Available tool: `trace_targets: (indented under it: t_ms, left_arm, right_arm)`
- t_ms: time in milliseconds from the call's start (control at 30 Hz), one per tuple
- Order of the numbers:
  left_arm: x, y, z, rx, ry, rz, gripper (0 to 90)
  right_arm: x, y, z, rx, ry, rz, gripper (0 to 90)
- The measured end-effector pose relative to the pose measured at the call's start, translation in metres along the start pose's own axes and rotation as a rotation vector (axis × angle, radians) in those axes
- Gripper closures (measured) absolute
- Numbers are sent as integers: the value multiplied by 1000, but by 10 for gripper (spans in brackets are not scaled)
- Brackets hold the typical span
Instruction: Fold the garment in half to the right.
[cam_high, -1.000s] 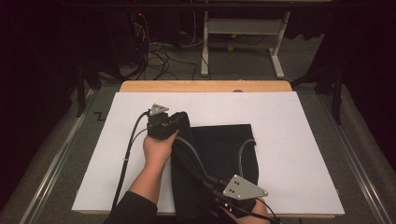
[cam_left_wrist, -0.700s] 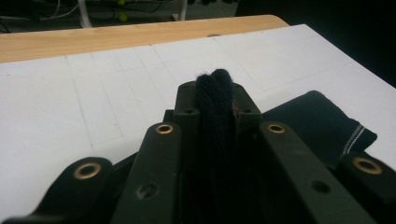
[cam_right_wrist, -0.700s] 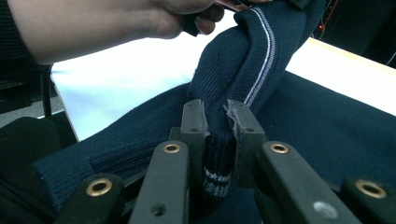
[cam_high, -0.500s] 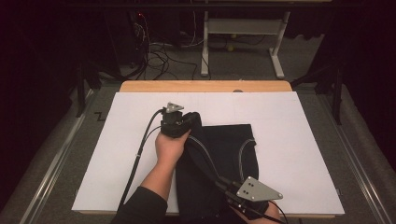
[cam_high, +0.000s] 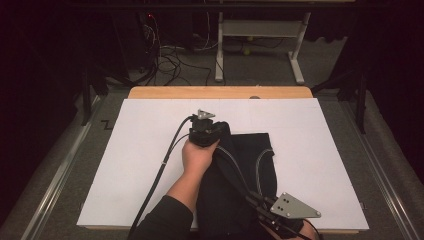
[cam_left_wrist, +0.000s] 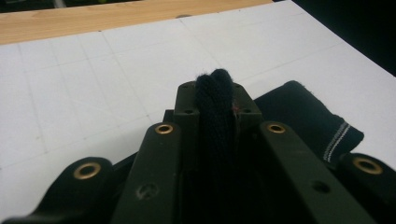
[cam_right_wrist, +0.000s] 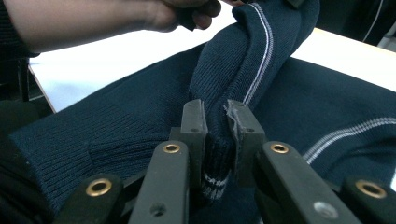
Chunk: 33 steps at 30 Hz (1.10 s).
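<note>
Both grippers are clamped on the same dark knitted sweater (cam_high: 250, 170), which lies on the white sheet (cam_high: 140, 165) covering the table, near its front edge. The left gripper (cam_high: 207, 131) pinches a fold of the knit at the sweater's far left corner; in the left gripper view the cloth stands squeezed between its 2 jaws. The right gripper (cam_high: 257, 202) sits at the near edge, its jaws closed on a ribbed hem with a pale stripe (cam_right_wrist: 215, 154), as the right gripper view shows.

Compared with 1 second ago, the left gripper has carried its pinch of cloth toward the far side of the table and a little to the right, while the right gripper has slid right along the front edge. The strip of fabric between them now runs long and raised above the rest of the garment. That suggests a fold or a stretch-out is under way, with neither grip released and the sweater not yet laid flat.
</note>
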<state>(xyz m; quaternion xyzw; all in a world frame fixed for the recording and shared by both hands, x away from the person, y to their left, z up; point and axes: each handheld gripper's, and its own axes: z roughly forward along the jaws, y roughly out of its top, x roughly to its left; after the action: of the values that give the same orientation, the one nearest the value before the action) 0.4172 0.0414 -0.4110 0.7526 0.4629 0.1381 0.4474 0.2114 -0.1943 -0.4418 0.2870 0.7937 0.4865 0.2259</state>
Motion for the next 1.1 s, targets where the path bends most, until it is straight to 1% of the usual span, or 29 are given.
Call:
trace_targets:
  t_ms: [100,167,400,733,833,967,1100]
  left_arm:
    - [-6,2,4,-7,-8,-2,740]
    - [-10,3,8,-3,-9,7,740]
    - [-23,4,19,12,-17,15,739]
    - [-32,5,29,34,-27,30,731]
    - [-36,4,35,48,-28,33,731]
    - [-41,3,45,67,-34,28,721]
    - [-46,3,52,70,-45,26,717]
  right_arm:
    - [-2,-3,-4,3,-10,10,791]
    - [-4,-5,-6,5,-13,10,791]
    - [-6,-14,-11,25,-25,19,789]
    - [-8,-21,-15,49,-35,23,786]
    - [-8,-24,-17,56,-43,26,784]
    - [-7,-28,-18,79,-56,23,776]
    - [-11,-30,-23,79,-56,41,765]
